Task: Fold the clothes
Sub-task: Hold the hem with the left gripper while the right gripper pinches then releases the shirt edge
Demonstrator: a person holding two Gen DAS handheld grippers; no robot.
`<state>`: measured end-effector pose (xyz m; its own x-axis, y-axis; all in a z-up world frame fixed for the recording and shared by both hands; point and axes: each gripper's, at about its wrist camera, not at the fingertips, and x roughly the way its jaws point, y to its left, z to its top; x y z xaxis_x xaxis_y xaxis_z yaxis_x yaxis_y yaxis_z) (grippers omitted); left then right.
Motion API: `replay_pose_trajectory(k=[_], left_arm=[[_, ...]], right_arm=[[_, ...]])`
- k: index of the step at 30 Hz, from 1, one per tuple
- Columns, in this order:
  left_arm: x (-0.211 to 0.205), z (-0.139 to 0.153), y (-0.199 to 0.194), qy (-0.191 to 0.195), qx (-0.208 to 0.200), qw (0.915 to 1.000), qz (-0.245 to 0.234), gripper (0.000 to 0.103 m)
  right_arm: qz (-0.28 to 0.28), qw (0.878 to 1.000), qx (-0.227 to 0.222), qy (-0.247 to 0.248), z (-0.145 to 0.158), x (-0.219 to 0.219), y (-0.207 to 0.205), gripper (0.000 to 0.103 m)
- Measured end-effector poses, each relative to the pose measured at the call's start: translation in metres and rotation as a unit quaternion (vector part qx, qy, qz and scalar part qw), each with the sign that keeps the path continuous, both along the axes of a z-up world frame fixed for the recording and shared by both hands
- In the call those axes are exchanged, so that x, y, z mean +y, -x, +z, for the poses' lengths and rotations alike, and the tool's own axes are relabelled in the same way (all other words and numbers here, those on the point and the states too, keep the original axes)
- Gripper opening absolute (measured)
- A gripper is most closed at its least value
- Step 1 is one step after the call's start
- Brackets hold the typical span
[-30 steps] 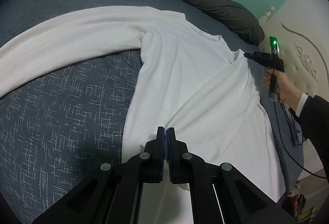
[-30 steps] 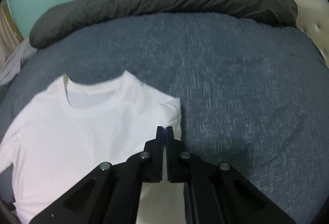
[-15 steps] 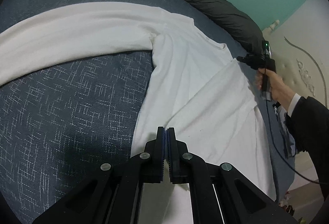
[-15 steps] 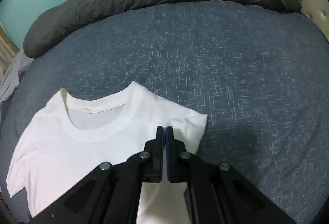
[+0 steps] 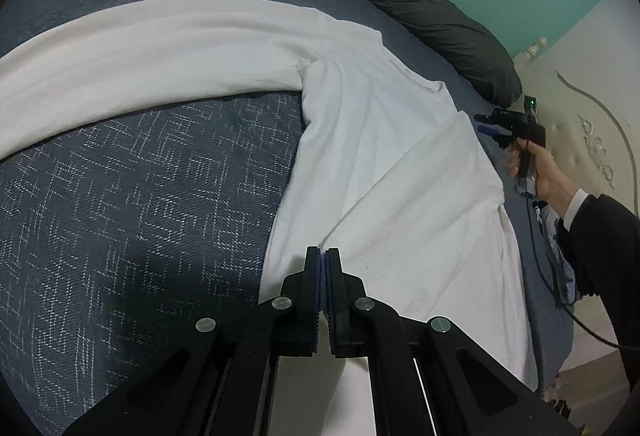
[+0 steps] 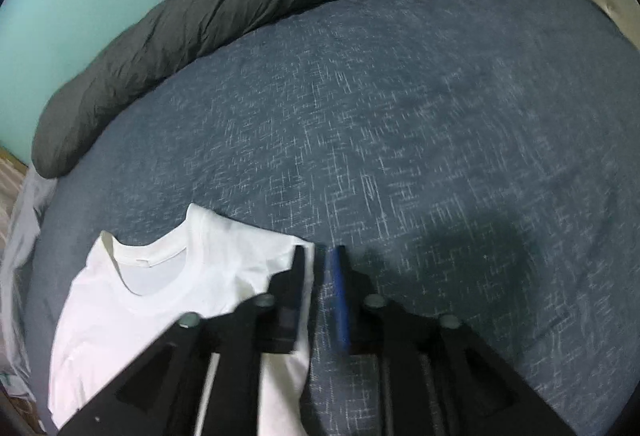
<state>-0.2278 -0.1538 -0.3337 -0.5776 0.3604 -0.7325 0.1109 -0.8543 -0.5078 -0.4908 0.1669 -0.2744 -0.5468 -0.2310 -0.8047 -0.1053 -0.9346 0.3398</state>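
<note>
The right gripper [image 6: 320, 268] jaws are opening, releasing the white shirt [image 6: 168, 300].

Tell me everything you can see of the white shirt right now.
The white shirt is a soft knit, long-sleeved top with a ribbed round collar, lying flat on the dark blue bedspread. One sleeve stretches out sideways; the other side is folded over the body, leaving a diagonal edge. The left gripper is shut over the hem area. The right gripper is opening at the folded shoulder, with no cloth pinched.

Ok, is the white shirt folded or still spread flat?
Partly folded. One side of the shirt lies doubled over its body, while the long sleeve is stretched out across the bed cover.
</note>
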Motion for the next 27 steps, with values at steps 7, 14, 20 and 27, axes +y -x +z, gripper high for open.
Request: replay_pose_trajectory(k=[7,14,20,27], left_arm=[[-0.002,-0.005,0.004,0.001,-0.008,1.0000,0.000,0.003],[-0.002,-0.005,0.006,0.005,-0.010,0.9999,-0.001,0.003],[-0.002,-0.004,0.009,0.009,-0.009,0.9999,-0.002,0.003],[0.003,-0.007,0.011,0.013,-0.014,0.9998,-0.007,0.003]], right_arm=[[0.023,1.000,0.007,-0.013,-0.006,-0.014,0.003,0.038],[0.081,0.995,0.009,-0.053,-0.007,-0.041,0.007,0.006],[0.073,0.994,0.036,-0.073,0.015,-0.039,0.020,0.005],[0.091,0.989,0.036,-0.114,0.023,-0.047,0.038,0.005]])
